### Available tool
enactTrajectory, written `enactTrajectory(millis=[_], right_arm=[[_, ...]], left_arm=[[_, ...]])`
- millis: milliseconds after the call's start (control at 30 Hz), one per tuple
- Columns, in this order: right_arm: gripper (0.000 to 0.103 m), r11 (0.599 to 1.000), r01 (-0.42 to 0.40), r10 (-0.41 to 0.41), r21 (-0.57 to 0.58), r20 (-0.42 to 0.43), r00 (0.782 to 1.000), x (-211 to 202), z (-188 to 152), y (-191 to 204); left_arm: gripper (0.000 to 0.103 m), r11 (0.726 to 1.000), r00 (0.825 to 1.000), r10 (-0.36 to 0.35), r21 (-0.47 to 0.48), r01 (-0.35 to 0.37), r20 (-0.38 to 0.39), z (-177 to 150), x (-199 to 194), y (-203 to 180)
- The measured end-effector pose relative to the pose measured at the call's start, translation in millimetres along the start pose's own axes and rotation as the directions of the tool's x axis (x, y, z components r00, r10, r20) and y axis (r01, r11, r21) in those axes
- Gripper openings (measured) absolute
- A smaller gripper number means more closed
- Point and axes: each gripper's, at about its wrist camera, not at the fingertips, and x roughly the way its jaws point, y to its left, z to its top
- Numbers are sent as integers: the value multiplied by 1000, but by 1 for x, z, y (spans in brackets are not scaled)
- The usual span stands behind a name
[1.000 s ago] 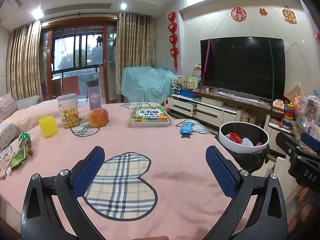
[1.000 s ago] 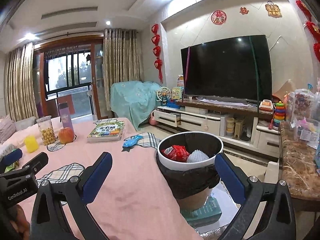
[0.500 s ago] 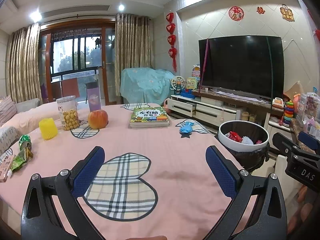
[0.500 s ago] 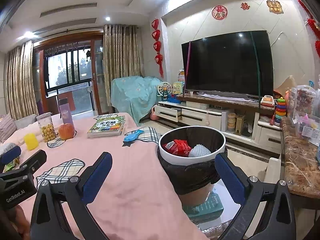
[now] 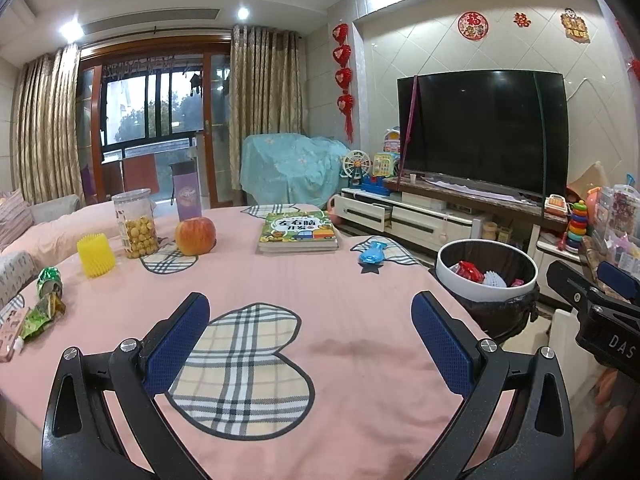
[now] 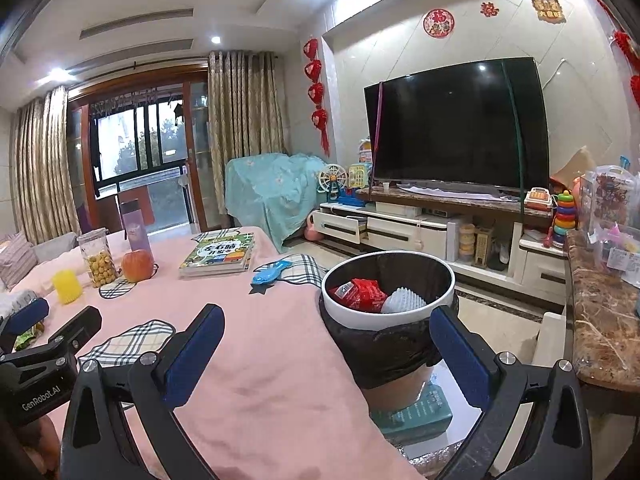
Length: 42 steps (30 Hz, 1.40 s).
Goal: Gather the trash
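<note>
A white-rimmed trash bin [image 5: 443,270] with a black liner stands at the table's right edge; a red wrapper [image 6: 360,294] and a white foam net [image 6: 402,301] lie inside. My left gripper [image 5: 310,338] is open and empty above the pink tablecloth [image 5: 340,308]. My right gripper [image 6: 326,350] is open and empty, hovering near the bin [image 6: 448,276]. Green wrappers [image 5: 42,312] and a crushed green can [image 5: 49,279] lie at the table's far left.
On the table are a yellow foam net [image 5: 96,254], a snack jar [image 5: 134,222], an apple [image 5: 195,235], a purple bottle [image 5: 187,190], a book [image 5: 298,231] and a blue toy [image 5: 372,256]. A TV cabinet [image 6: 420,228] and marble counter [image 6: 600,308] stand to the right.
Both grippers have shifted slightly; the views drifted a little and the bin sits a bit lower in the right wrist view. Jaws stayed open.
</note>
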Motion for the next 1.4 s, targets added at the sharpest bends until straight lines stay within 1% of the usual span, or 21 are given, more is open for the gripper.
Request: enactTrajectory(millis=[1400], right_arm=[[103,1000,-18,18,-4,9,1000,-3,2,2]], left_arm=[[103,1000,1000,-14,-1,14,-12,1,2,2]])
